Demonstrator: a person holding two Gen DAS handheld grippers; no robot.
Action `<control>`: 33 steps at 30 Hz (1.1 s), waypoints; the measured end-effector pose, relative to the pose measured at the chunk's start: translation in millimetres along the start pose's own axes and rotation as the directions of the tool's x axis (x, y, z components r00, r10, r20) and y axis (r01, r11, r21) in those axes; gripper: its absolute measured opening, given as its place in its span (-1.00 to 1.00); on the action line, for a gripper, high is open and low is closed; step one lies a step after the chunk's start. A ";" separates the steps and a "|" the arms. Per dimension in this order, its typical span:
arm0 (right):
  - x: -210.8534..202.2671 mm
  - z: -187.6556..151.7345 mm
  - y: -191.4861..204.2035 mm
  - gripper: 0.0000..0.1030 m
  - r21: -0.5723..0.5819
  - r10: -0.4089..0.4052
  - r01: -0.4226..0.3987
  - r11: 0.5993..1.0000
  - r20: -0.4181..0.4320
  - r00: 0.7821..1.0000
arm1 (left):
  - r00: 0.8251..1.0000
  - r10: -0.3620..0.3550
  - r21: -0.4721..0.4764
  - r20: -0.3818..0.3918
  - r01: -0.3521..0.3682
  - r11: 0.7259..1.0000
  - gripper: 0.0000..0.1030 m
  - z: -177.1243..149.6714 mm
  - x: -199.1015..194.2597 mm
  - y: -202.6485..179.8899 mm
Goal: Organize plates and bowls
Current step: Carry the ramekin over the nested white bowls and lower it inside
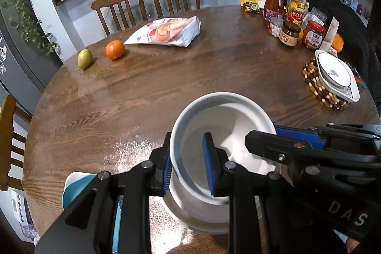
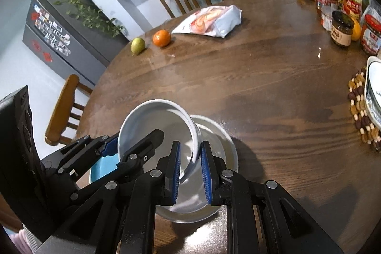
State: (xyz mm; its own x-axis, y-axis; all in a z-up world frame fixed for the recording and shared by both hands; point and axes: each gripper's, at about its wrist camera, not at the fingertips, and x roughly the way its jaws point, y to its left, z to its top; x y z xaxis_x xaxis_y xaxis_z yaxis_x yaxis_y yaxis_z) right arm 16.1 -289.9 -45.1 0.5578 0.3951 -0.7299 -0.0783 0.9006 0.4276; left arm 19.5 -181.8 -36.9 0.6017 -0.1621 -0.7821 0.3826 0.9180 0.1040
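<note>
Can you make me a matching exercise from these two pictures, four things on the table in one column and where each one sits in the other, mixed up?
Things:
1. white bowl
2. pear
3. patterned dish
4. snack bag

Places:
A. on the beaded trivet at the table's right edge
B. gripped at its rim by both tools, tilted above a larger white bowl
C. lying flat near the two chairs on the far side
D. beside the orange, near the table's left edge

Pairs: 1-B, 2-D, 3-A, 4-C
</note>
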 end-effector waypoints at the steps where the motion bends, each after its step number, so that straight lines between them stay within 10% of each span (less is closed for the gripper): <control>1: 1.1 -0.9 0.0 -0.62 0.001 0.001 -0.001 1.000 -0.004 1.000 | 1.000 -0.001 -0.001 -0.006 0.001 1.000 -0.59 -1.1 1.2 0.8; 33: 27.4 -9.8 -10.3 -0.62 0.029 -0.014 0.017 0.999 -0.098 0.995 | 0.994 -0.005 0.001 -0.107 0.006 1.000 -0.59 -11.0 27.7 -4.4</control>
State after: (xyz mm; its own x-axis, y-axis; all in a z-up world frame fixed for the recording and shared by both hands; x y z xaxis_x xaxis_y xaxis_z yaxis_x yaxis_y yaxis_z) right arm 24.0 -286.6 -74.8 0.4752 0.3982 -0.7846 -0.0449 0.9015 0.4303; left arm 26.8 -186.4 -65.8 0.5214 -0.1276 -0.8437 0.3869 0.9166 0.1005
